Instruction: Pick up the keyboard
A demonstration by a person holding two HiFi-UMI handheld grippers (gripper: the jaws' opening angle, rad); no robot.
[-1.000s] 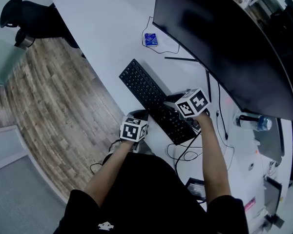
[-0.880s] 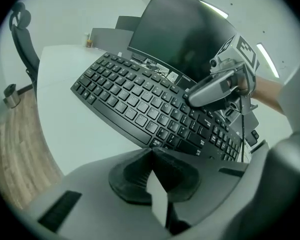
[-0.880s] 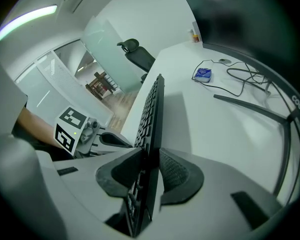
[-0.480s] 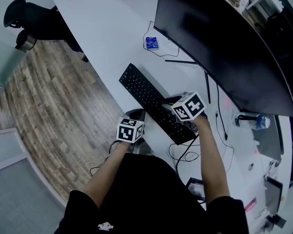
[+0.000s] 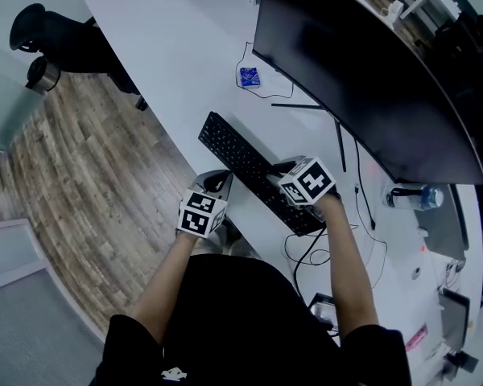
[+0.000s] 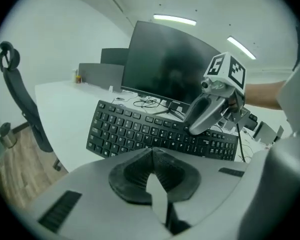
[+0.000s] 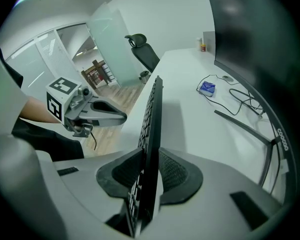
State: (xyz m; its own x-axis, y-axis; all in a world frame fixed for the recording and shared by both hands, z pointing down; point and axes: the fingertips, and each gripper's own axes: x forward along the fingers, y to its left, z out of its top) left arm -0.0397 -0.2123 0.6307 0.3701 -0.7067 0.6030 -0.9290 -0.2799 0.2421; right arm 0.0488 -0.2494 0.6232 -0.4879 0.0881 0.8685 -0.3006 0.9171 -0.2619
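Observation:
A black keyboard (image 5: 240, 161) lies slantwise on the white desk (image 5: 177, 47) in front of the monitor. My right gripper (image 5: 286, 186) is shut on its near right end. In the right gripper view both pads squeeze the thin keyboard (image 7: 151, 124) edge-on, and my right gripper (image 7: 151, 173) holds it there. My left gripper (image 5: 216, 182) hangs at the desk's front edge, just left of the keyboard and apart from it. Its jaws are shut with nothing between them, as the left gripper view shows with the left gripper (image 6: 152, 155) in front of the keyboard (image 6: 140, 129).
A wide curved monitor (image 5: 362, 79) stands behind the keyboard. A small blue box (image 5: 249, 76) and thin cables (image 5: 338, 147) lie near its foot. A water bottle (image 5: 423, 200) sits at the right. An office chair (image 5: 60, 34) stands on the wooden floor (image 5: 80, 183), left of the desk.
My left gripper has drawn back to the left, away from the keyboard, and risen a little. The right gripper has shifted slightly left while keeping its grip on the keyboard's end.

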